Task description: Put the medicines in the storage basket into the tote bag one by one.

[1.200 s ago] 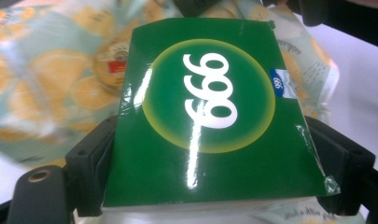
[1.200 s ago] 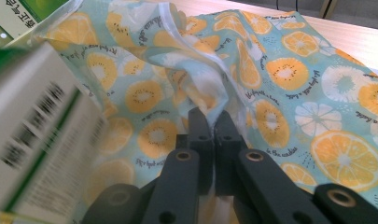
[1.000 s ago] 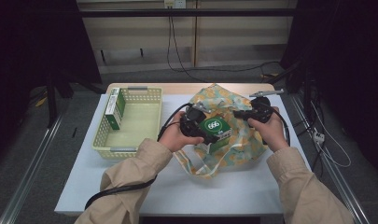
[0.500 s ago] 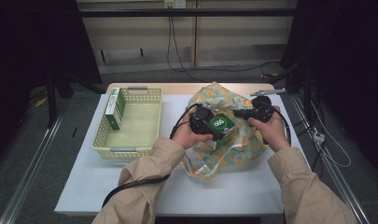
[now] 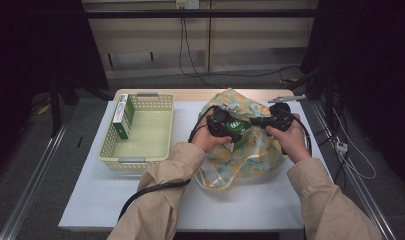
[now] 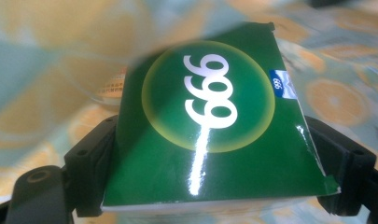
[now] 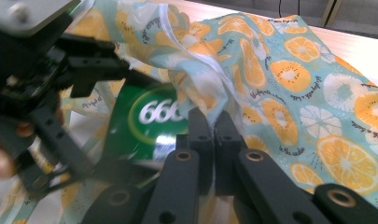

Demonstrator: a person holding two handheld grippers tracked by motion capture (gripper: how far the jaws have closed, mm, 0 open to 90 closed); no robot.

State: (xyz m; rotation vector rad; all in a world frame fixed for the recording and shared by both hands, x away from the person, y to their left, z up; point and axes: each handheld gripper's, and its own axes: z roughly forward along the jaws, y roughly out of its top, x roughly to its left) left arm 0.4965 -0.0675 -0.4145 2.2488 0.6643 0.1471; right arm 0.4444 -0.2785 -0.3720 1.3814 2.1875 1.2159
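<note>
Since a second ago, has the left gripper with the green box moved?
Yes. The left gripper, shut on the green box, has shifted rightward, away from the yellow basket and over the fruit-print bag, closer to the right gripper.

The green box (image 6: 214,135) bears a large white "999" in a yellow-ringed circle. A small blue "999" logo (image 6: 278,83) sits on its side edge. The fruit-print bag (image 7: 317,93) carries small script, too fine to read.
</note>
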